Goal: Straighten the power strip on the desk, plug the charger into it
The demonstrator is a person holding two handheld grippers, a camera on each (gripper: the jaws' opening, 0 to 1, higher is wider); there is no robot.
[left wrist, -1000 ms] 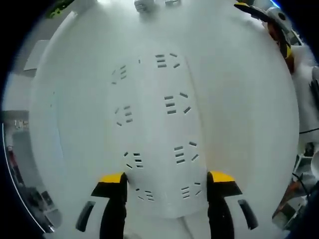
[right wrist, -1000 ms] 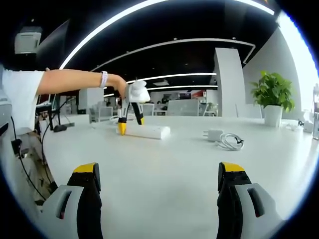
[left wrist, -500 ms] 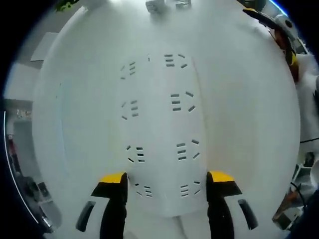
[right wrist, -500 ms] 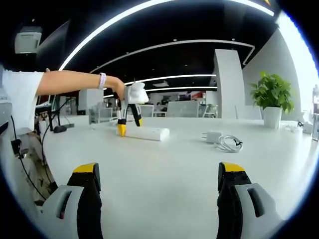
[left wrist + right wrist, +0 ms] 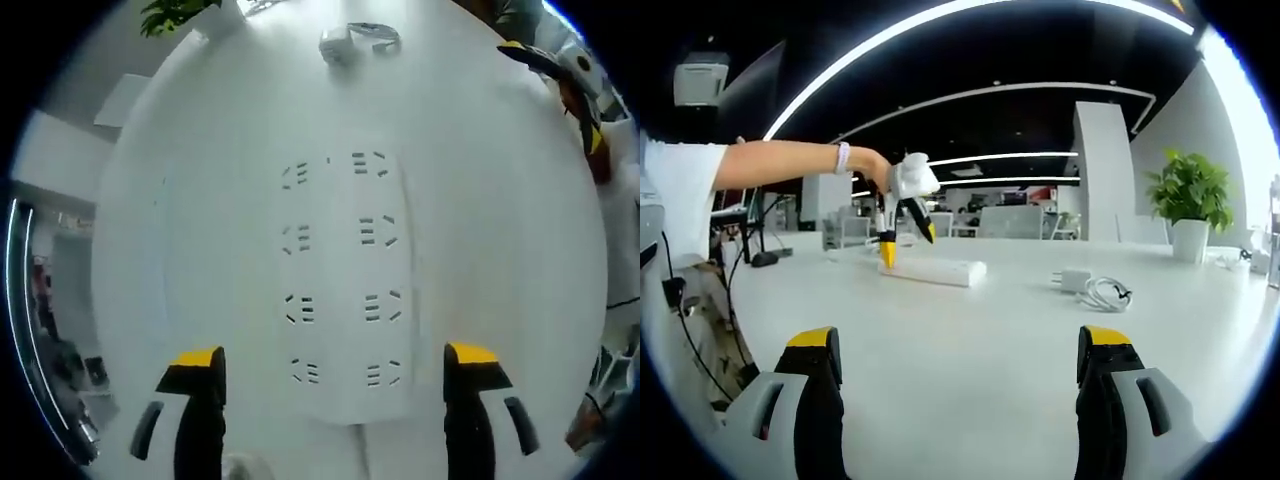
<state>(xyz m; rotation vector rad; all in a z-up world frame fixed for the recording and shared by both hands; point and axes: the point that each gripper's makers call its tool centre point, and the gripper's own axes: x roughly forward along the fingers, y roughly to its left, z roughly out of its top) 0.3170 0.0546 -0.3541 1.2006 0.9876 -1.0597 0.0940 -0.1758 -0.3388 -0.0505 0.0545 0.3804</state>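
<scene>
The white power strip (image 5: 342, 290) is seen flat on the white desk (image 5: 500, 250) under the left gripper (image 5: 334, 362), long axis running along the view's vertical — cord end toward the jaws, which are spread wide and apart from it. The charger (image 5: 1073, 279) lies just beside its coiled cable (image 5: 1105, 293), well apart from the strip. The right gripper (image 5: 958, 351) is held low over the desk — jaws spread, nothing between them.

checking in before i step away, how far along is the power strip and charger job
Early. The left gripper, open, hovers over the power strip, gripping nothing; whether the strip is straight yet, I can't tell. The charger lies unplugged on the desk beside its coiled cable. The right gripper is open, empty. Plugging in remains.
</scene>
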